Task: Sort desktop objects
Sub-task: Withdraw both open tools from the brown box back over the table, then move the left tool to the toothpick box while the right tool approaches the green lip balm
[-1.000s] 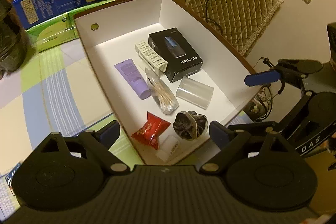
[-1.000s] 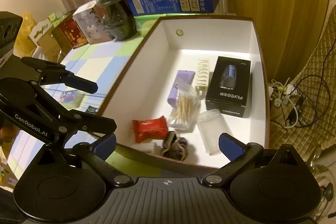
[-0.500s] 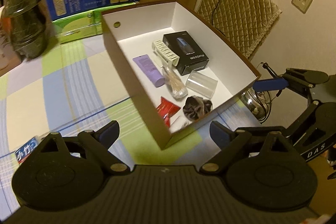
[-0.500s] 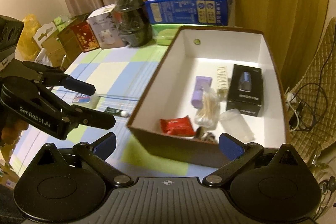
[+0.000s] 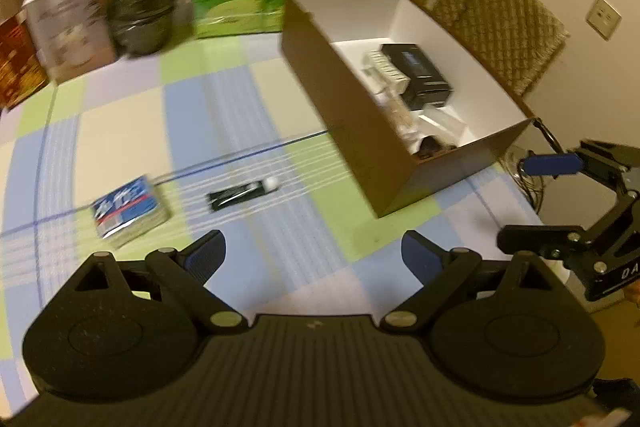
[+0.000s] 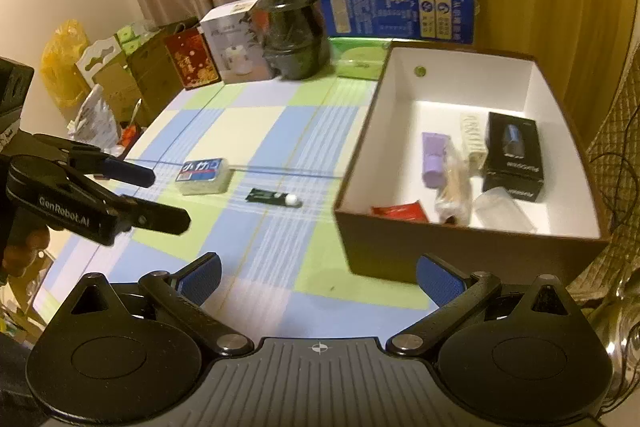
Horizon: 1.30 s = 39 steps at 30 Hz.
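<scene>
Your left tongs (image 5: 313, 254) hover over the checked surface (image 6: 256, 131), jaws opening wide with nothing between them. Your right tongs (image 6: 318, 273) also gape empty, near the front wall of the brown box (image 6: 460, 251). Two things lie loose on the cloth: a blue tissue pack (image 6: 204, 175) and, just beside it, a small dark tube (image 6: 272, 196) with a white cap. Inside the box (white-lined) sit a black carton (image 6: 514, 157), a purple tube (image 6: 434, 159) and a red packet (image 6: 400, 213).
</scene>
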Tool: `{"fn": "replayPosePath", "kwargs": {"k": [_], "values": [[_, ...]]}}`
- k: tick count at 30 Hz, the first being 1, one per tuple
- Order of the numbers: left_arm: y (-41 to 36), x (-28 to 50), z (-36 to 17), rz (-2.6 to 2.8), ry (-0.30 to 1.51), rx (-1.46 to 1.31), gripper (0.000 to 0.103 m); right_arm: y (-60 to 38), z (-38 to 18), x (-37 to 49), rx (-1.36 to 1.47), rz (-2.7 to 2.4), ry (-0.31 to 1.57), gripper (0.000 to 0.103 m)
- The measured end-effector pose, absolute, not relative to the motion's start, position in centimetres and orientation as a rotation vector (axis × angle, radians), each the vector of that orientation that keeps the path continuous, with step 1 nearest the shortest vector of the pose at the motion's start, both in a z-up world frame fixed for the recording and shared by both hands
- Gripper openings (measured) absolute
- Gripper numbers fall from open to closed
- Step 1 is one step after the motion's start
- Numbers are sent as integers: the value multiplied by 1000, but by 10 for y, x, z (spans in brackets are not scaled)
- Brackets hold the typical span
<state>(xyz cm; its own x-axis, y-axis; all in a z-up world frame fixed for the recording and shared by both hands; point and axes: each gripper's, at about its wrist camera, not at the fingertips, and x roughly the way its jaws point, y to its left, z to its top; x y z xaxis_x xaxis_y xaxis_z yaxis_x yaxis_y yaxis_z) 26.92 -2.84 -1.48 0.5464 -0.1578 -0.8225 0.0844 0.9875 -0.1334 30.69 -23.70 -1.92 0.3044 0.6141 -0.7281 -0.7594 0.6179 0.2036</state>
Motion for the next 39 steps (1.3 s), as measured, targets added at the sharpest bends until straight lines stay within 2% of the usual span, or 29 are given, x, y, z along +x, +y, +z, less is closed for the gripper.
{"fn": "replayPosePath", "kwargs": {"k": [25, 39], "values": [[61, 215, -36, 33, 1019, -165, 92, -152, -65, 263, -233, 999, 964, 101], [86, 222, -55, 97, 1018, -146, 93, -108, -91, 267, -329, 987, 904, 101]]}}
